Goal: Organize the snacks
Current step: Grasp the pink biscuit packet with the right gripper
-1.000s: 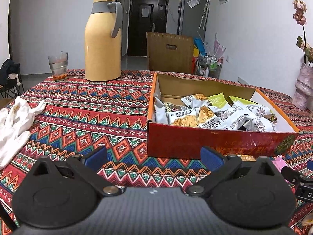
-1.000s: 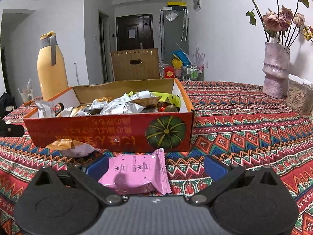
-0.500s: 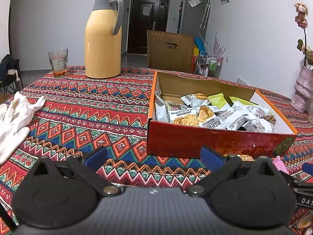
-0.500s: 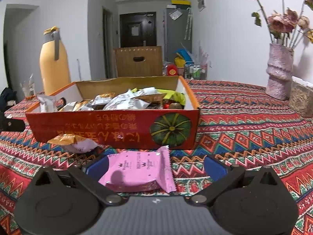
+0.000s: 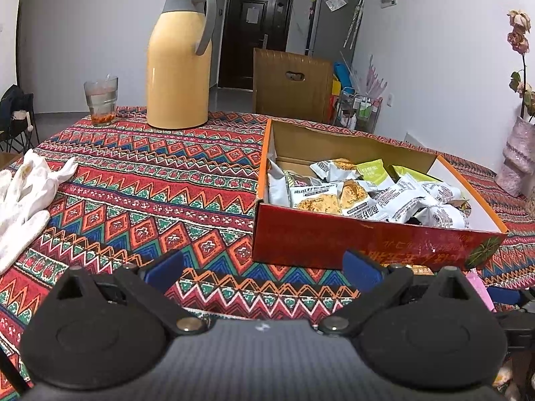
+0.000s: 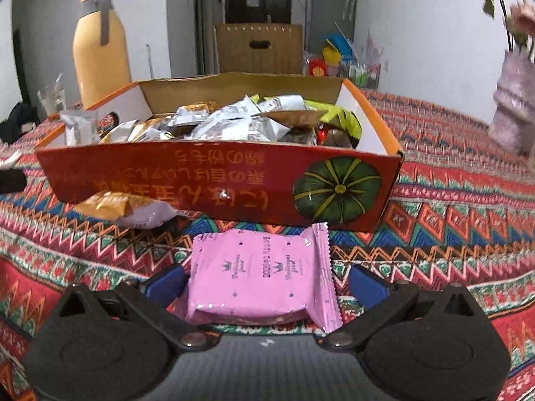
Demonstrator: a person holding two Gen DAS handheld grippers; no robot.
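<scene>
The right gripper (image 6: 264,280) straddles a pink snack packet (image 6: 257,277) lying just before the red snack box (image 6: 214,180), fingers spread and not yet gripping, apparently to lift it in; the left gripper (image 5: 264,267) (empty, wide open) waits before the box

Glossy pink plastic wrapper (image 6: 257,277), matt cardboard box (image 6: 214,180), woven tablecloth (image 5: 140,180).
</scene>
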